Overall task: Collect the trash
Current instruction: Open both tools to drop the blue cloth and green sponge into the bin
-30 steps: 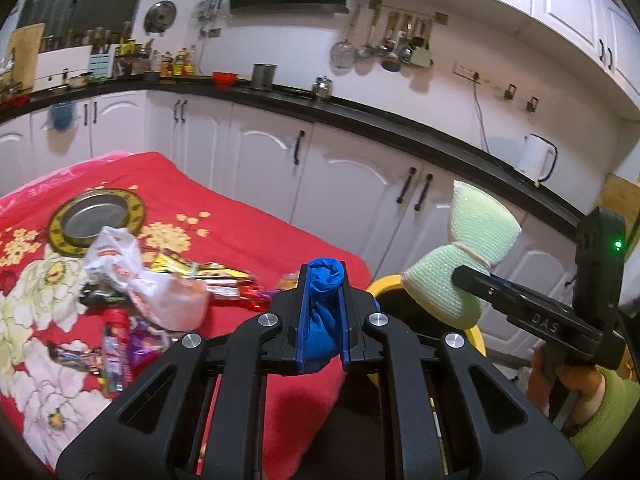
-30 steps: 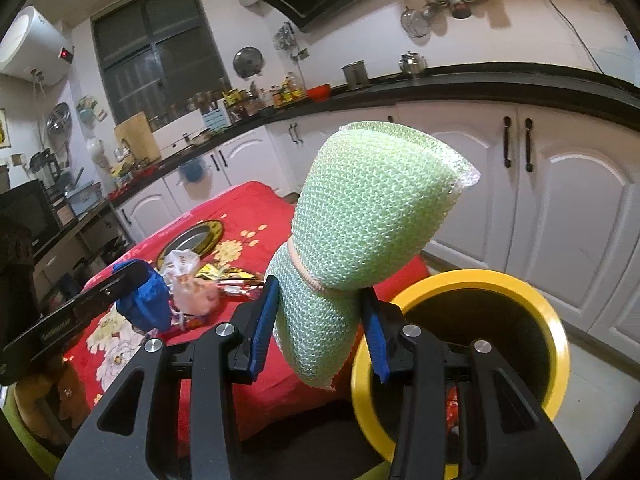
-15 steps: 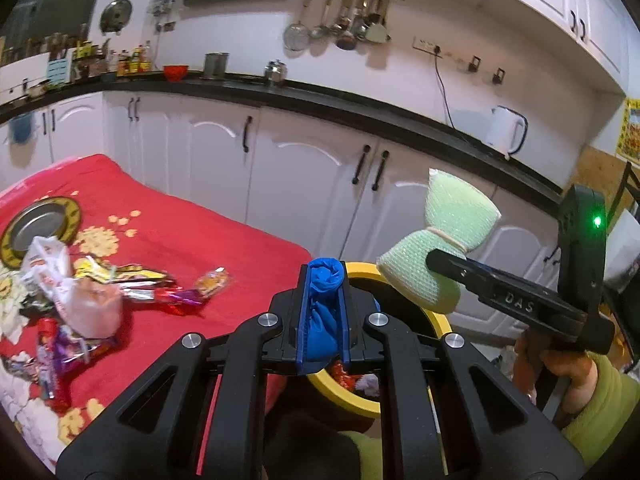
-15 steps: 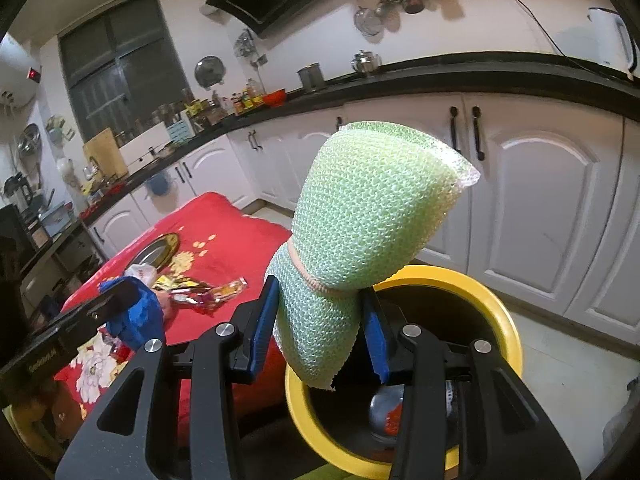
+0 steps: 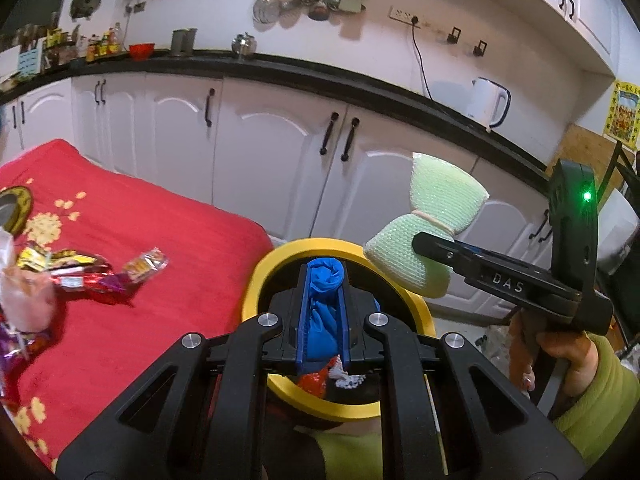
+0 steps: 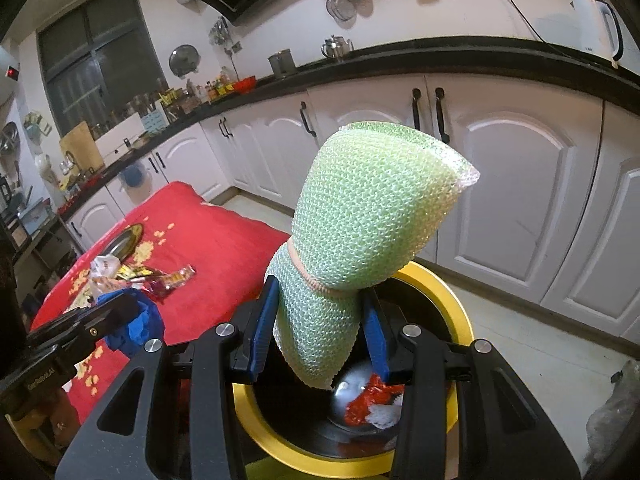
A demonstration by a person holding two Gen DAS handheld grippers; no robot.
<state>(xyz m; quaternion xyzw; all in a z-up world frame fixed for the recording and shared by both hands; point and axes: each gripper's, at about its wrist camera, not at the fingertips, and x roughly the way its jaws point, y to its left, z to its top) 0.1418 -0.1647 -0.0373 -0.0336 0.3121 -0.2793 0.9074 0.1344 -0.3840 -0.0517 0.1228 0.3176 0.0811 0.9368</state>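
— While both tools hang over the yellow-rimmed bin, what has the left gripper got?

— A crumpled blue rag, pinched tight between its blue pads, jaws nearly together, right above the bin's mouth.

— And the right gripper?

— Its jaws are closed partway on a green mesh scrubber, gripping the lower half below the elastic band at its waist. That half points down into the bin; the wider half flares up above the rim.

— Anything inside the bin?

— Red wrapping and something white lie on its dark bottom.

— What about the rest of the trash?

— Snack wrappers and a crumpled plastic bag lie on the red flowered cloth, well to the left of the bin. White cabinets stand behind the bin.
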